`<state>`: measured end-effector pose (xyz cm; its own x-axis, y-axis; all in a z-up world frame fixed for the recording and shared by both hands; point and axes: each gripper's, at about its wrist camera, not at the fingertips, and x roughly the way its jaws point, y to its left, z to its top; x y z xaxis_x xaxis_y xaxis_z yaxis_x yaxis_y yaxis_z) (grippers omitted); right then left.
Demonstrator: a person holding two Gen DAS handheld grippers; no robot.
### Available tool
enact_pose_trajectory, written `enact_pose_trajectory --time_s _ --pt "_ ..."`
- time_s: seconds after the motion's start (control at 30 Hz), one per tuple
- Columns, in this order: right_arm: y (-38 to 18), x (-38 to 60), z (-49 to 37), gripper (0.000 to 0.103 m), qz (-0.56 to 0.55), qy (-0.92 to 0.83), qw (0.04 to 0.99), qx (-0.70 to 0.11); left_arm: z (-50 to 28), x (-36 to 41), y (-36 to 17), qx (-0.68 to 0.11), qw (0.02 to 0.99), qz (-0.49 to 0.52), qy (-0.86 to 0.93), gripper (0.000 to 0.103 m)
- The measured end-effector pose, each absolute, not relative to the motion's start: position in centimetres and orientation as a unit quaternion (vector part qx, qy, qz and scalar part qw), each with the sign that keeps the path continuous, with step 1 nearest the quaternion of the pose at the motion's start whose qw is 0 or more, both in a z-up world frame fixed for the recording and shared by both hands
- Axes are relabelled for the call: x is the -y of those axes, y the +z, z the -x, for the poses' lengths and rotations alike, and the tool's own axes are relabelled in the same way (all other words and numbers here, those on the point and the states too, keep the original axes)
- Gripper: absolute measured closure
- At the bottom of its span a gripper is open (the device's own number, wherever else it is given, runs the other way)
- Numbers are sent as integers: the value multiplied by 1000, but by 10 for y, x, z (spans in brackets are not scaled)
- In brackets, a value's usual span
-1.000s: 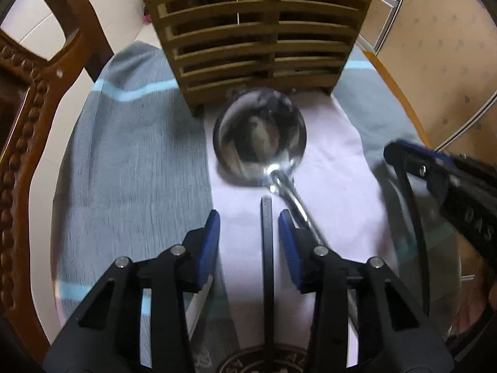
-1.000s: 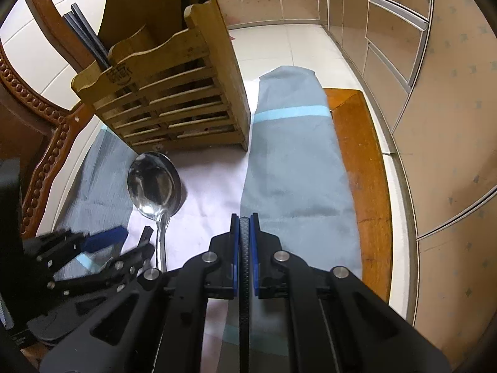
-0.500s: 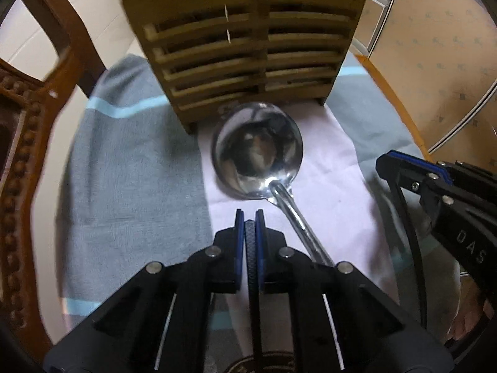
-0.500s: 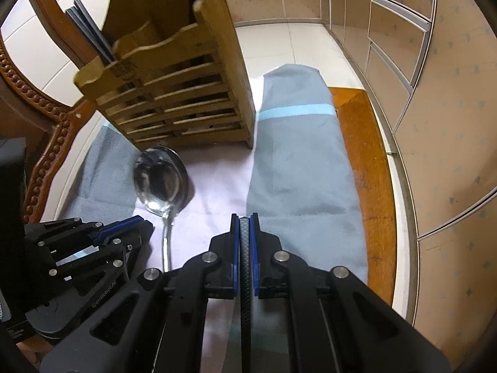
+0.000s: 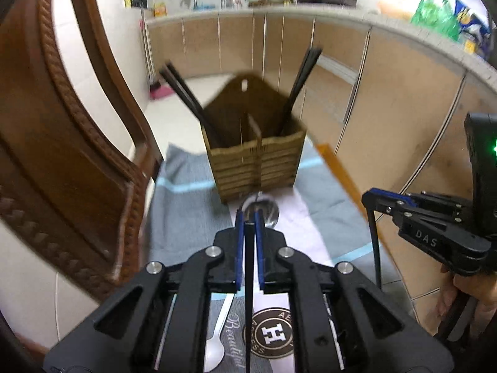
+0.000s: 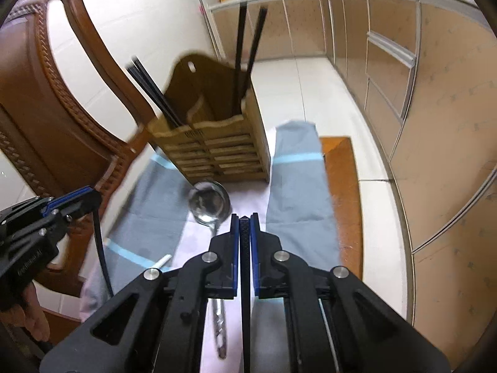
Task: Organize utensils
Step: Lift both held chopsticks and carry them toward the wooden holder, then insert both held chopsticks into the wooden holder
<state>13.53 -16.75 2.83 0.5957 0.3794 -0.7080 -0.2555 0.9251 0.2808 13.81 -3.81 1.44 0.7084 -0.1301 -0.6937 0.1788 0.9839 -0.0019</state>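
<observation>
Above the cloth, I hold one black chopstick (image 5: 248,279) in each clamped gripper (left (image 5: 249,217), right (image 6: 244,222)), aimed at the wooden holder (image 6: 214,152).

1. I see even indoor light, brightest on the white floor tiles (image 6: 313,93) toward 12 o'clock.
2. Motion blur smears the wooden utensil holder (image 5: 257,168) and chair (image 5: 62,143).
3. Fisheye bending curves the cabinets (image 6: 435,99) at 3 o'clock; the corners go black.
</observation>
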Motion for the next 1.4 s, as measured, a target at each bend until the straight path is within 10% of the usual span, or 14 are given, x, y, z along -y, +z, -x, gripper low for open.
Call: enact_pose_trajectory --time_s 1.4 --pt "189 132 -82 96 -16 154 945 -287 -73 -34 94 -282 955 28 -90 96"
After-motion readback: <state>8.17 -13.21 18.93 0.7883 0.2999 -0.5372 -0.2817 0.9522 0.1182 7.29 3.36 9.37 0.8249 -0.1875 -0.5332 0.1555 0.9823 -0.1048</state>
